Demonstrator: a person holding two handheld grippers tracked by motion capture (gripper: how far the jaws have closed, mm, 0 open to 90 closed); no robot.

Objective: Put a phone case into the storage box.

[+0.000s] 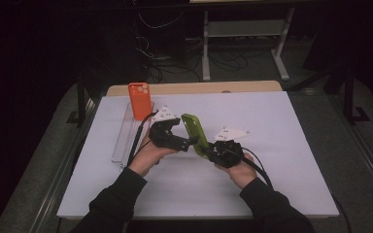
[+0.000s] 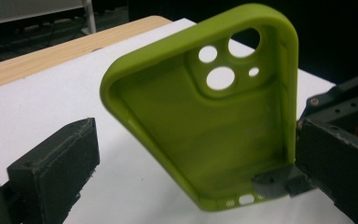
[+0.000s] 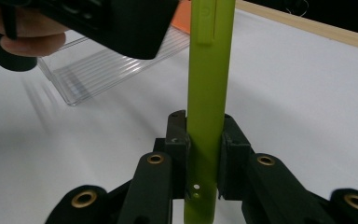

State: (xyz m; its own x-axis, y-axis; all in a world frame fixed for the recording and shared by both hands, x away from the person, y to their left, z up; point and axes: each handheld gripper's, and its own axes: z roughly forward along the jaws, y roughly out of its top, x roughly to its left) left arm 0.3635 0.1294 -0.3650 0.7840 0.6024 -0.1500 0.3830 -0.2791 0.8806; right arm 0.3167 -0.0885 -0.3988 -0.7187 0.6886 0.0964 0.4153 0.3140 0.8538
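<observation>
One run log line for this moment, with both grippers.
right gripper: shut on green case | left gripper: open beside case | orange case: in clear tray

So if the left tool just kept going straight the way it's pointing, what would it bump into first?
Most likely the green phone case, which the right tool holds clamped at its bottom edge. The left tool is open, and the case's hollow inner side stands directly ahead between its jaws. How much gap remains is hard to judge.

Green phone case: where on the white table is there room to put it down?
The white mat is bare right of the right tool holding the green phone case, and near the front edge. It is crowded at left: clear tray, orange case, left tool.
</observation>
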